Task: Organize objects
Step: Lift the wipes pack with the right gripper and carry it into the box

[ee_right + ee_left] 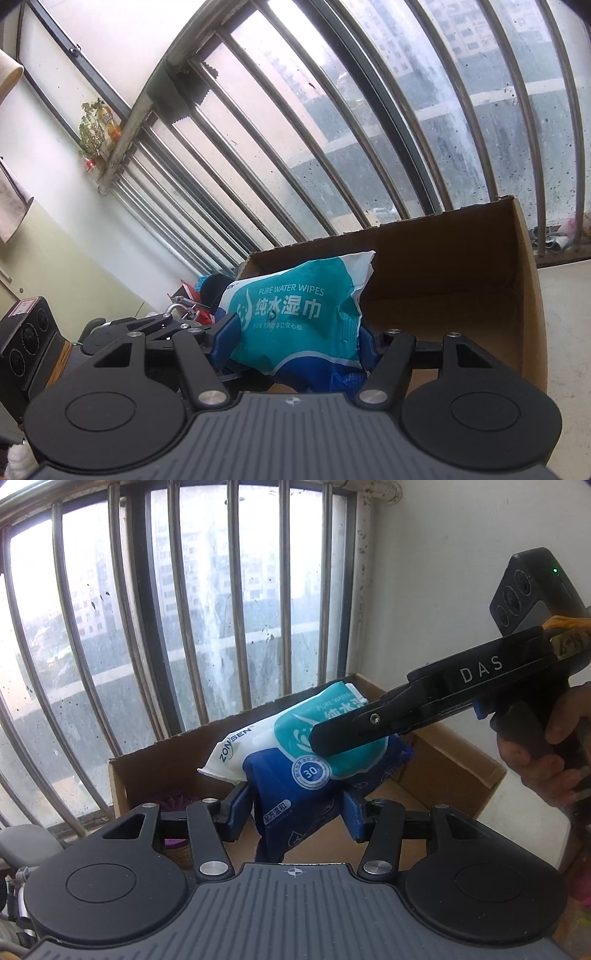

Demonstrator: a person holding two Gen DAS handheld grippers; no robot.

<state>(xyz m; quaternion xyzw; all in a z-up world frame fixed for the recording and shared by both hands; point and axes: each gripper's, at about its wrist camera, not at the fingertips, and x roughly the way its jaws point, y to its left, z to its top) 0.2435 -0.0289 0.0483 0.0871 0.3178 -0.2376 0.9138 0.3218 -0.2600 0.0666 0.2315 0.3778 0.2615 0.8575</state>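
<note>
A soft teal, white and blue pack of wet wipes [280, 753] hangs in the air above an open cardboard box [162, 760]. My left gripper [295, 808] has its blue fingers closed on the pack's lower blue part. My right gripper [351, 734] comes in from the right and is shut on the pack's upper teal part. In the right wrist view the pack [291, 317] sits between the right gripper's blue fingers [225, 339], with the box [461, 295] behind it. The left gripper's body shows at the left [162, 325].
A purple object [177, 801] lies in the box at its left end. A barred window [184, 609] stands right behind the box and a white wall [443, 572] to its right. Clutter and a plant [92, 129] sit by the window in the right wrist view.
</note>
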